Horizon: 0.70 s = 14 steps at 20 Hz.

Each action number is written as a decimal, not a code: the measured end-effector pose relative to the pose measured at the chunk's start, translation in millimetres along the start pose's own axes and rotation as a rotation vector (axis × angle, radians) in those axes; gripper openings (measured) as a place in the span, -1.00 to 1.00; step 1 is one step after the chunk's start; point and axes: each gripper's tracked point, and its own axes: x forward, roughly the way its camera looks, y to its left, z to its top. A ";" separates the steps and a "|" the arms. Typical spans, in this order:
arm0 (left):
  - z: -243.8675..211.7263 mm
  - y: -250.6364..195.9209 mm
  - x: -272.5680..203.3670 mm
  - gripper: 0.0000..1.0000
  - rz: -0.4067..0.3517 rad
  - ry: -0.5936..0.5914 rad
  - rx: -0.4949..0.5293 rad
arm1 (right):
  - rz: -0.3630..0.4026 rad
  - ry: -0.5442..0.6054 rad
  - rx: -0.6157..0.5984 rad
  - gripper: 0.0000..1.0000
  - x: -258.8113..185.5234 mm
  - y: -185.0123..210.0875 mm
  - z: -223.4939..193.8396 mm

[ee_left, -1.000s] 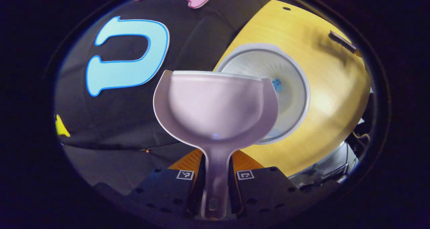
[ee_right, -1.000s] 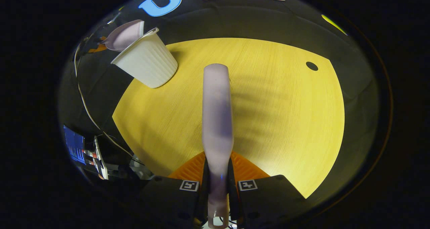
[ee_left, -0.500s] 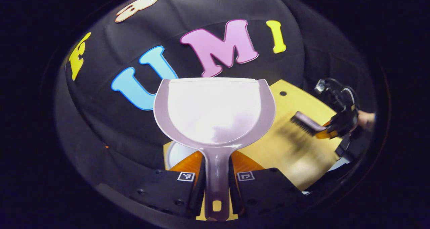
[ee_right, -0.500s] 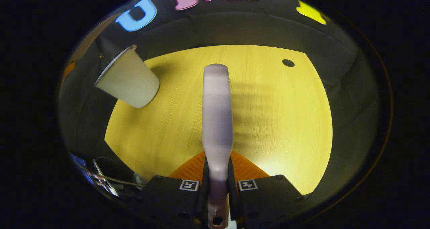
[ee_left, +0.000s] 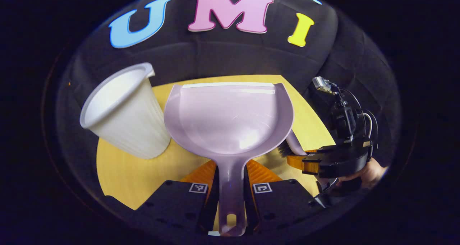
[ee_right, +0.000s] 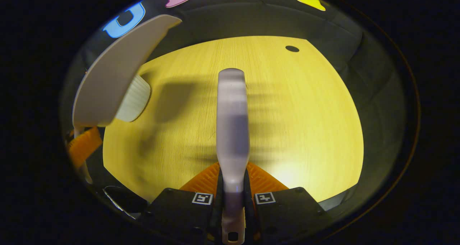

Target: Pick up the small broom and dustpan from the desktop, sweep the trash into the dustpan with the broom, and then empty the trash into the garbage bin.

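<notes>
- Two tools are in hand: the left gripper is closed on the dustpan's handle, and the right gripper is closed on the broom's handle, both fingers pressing on the stem in each case.
- Dustpan: thin moulded plastic, so it looks light and stiff, with a smooth, likely slippery handle. The hold low on the narrow stem seems sound, though the wide scoop could twist if it bumps something.
- Its scoop appears empty and is held above the wooden desktop, mouth facing away from the camera.
- Broom: in the right gripper view it stands straight out over the desktop; its bristles cannot be seen there. It also looks light and rigid in the handle.
- Garbage bin: a white ribbed cup-like tub just to the left of the dustpan, near its side wall; thin-walled, so I judge it easy to knock over.
- In the left gripper view the right gripper and the hand holding it sit close by, with the broom tucked by the scoop's right edge; the tools could clash.
- No trash is visible on the desktop.
</notes>
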 end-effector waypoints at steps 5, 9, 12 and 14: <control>-48.3 5.9 65.5 -0.40 0.085 0.170 -0.087 | -0.044 0.061 -0.091 -0.43 -12.0 -5.1 8.5; -74.1 -7.1 73.9 -0.40 0.080 0.242 -0.140 | -0.051 0.101 -0.072 -0.43 -17.0 -3.1 11.8; -80.4 -3.6 80.5 -0.40 0.088 0.258 -0.124 | -0.055 0.126 -0.090 -0.43 -11.5 -5.4 2.8; -82.4 -3.6 83.3 -0.40 0.078 0.291 -0.136 | -0.065 0.153 -0.100 -0.43 -9.9 -8.6 -2.9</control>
